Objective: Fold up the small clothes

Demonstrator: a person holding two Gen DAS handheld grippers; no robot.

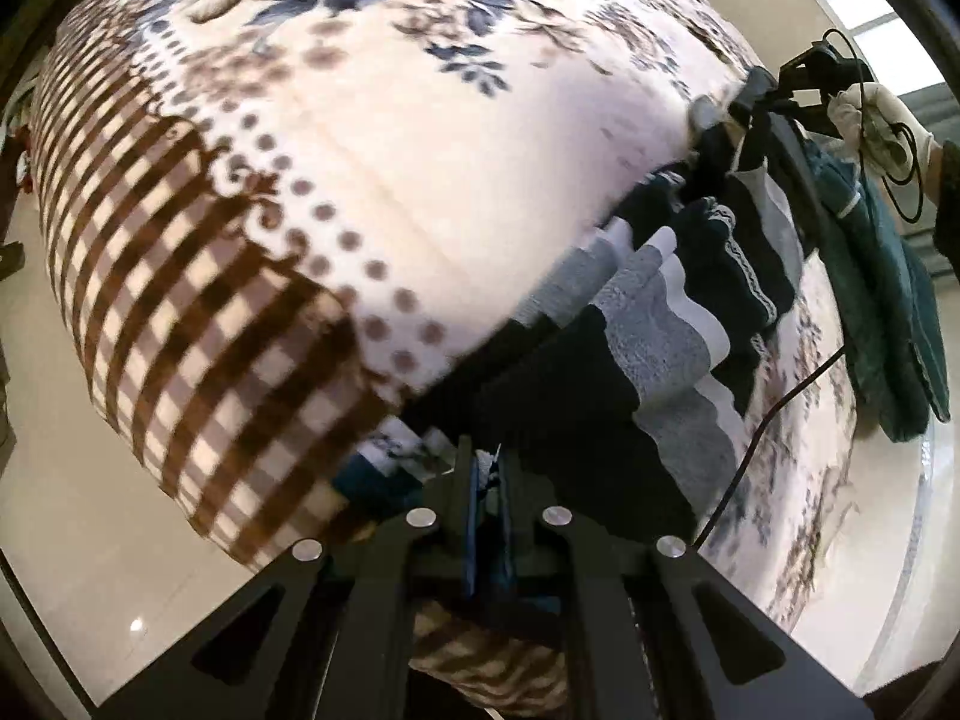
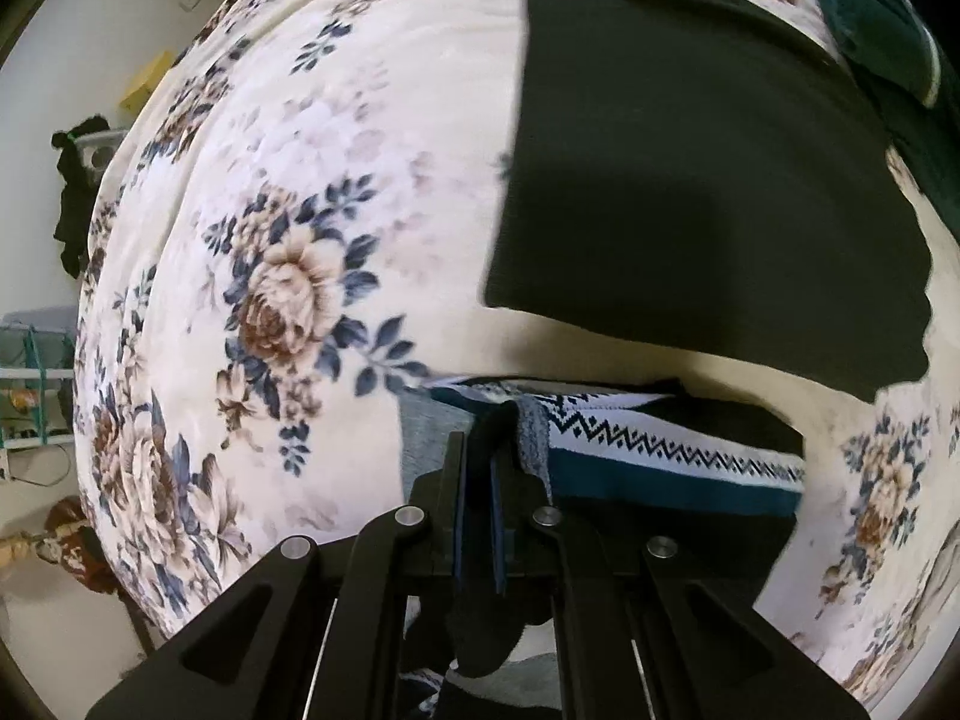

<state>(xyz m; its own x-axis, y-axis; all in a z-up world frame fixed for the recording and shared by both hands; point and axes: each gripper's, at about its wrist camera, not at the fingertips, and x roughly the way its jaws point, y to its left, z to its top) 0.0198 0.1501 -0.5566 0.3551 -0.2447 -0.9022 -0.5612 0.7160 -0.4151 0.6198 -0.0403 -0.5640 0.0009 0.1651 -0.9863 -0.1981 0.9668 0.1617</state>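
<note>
A striped knit garment (image 1: 654,348) in navy, grey and white bands hangs stretched above the floral blanket (image 1: 420,138). At the bottom centre of the left wrist view, my left gripper (image 1: 487,456) is shut on one end of it. The garment runs up to the right, where a white-gloved hand (image 1: 870,114) holds the other gripper. In the right wrist view, my right gripper (image 2: 478,450) is shut on a bunched edge of the same garment (image 2: 660,450), which here shows a zigzag band and a teal stripe.
A flat black garment (image 2: 690,180) lies on the blanket (image 2: 288,180) beyond the right gripper. A teal garment (image 1: 882,300) lies at the bed's right side, with its corner (image 2: 870,18) also showing. A black cable (image 1: 774,414) trails across the blanket. Pale floor (image 1: 72,480) borders the bed.
</note>
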